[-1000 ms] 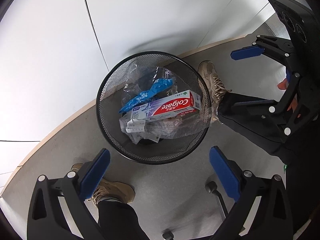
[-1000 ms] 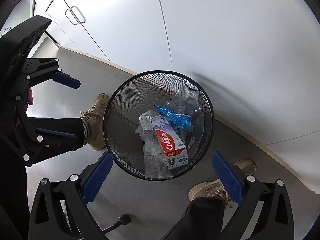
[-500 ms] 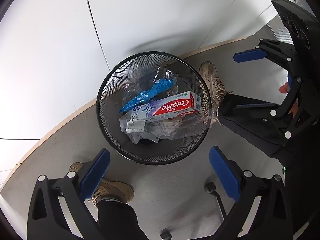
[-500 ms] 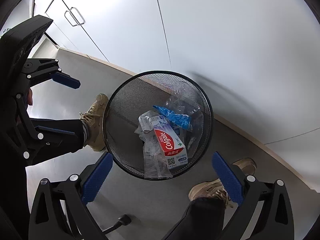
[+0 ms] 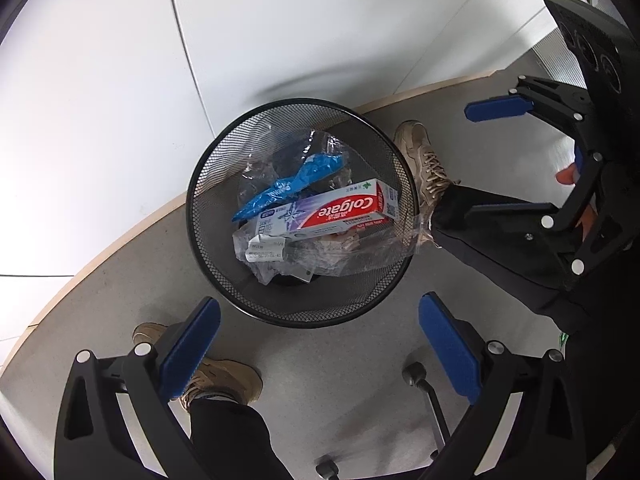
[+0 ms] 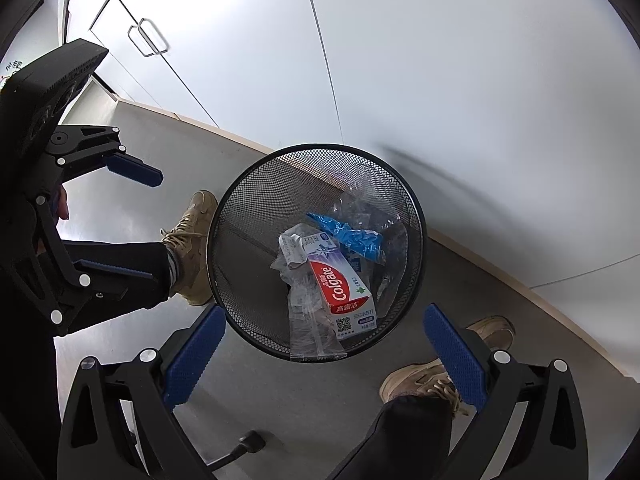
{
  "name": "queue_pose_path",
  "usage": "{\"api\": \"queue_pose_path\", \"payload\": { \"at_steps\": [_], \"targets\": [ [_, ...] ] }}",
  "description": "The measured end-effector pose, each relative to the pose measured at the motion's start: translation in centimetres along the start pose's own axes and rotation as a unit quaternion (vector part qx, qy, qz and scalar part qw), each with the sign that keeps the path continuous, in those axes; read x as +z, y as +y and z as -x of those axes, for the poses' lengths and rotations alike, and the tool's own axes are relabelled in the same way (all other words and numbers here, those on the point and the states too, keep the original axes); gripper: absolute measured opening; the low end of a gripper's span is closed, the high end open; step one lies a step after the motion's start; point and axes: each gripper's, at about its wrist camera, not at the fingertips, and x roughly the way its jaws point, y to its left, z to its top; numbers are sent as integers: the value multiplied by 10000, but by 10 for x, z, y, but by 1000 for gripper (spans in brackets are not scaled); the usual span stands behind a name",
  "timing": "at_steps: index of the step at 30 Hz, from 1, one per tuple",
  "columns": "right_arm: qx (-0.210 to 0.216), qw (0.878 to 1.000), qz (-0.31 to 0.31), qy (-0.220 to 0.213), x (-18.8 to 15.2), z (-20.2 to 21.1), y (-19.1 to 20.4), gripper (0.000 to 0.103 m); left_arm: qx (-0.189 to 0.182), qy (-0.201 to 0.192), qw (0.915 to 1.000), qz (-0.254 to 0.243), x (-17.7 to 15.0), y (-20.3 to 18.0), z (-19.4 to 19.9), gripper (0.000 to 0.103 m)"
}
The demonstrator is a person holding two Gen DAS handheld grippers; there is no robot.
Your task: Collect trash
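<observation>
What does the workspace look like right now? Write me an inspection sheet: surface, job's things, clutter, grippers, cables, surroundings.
Surface: grey floor, bare around the bin.
Job's things: black mesh wastebasket upright on the floor; inside lie a Colgate toothpaste box, a blue wrapper, clear plastic packaging draping over the rim, and a crumpled receipt.
Clutter: nothing seen outside the bin.
Grippers: left gripper open, empty, above the bin; right gripper open, empty, likewise.
Cables: nothing seen.
Surroundings: white cabinet doors, wooden baseboard, tan shoes flanking the bin, chair caster.

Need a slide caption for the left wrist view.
Open left claw above mesh bin holding toothpaste box and wrappers.
</observation>
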Motion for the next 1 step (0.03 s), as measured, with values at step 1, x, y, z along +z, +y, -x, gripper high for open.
{"api": "queue_pose_path", "payload": {
  "at_steps": [1],
  "targets": [
    [-5, 10000, 2, 6, 0, 0, 0, 100, -19, 1, 10000, -13, 0, -1, 0, 99]
  ]
}}
